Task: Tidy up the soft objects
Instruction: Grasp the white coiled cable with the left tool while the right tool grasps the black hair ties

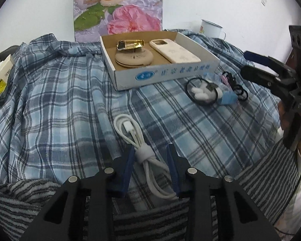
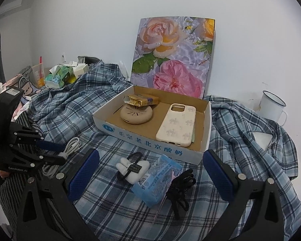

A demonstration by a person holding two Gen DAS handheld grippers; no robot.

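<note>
A coiled white cable [image 1: 144,154] bound by a white strap lies on the plaid cloth [image 1: 50,100], and my left gripper [image 1: 150,156] is closed around it: one blue pad touches the strap, the other meets the loops lower down. The right wrist view shows the left gripper [image 2: 63,154] pinching the cable [image 2: 72,143]. My right gripper [image 2: 151,153] stands wide open above a black hair tie with white puffs [image 2: 130,169], a blue packet [image 2: 156,182] and black ties [image 2: 180,188]. The cardboard box [image 2: 150,146] holds a phone case [image 2: 176,124], a beige disc [image 2: 136,115] and a gold packet [image 2: 140,100].
A floral picture [image 2: 170,56] leans on the wall behind the box. A white enamel mug [image 2: 271,106] stands at the back right. Boxes and tissue packs [image 2: 58,74] pile up at the far left. A striped towel [image 1: 20,196] covers the near edge.
</note>
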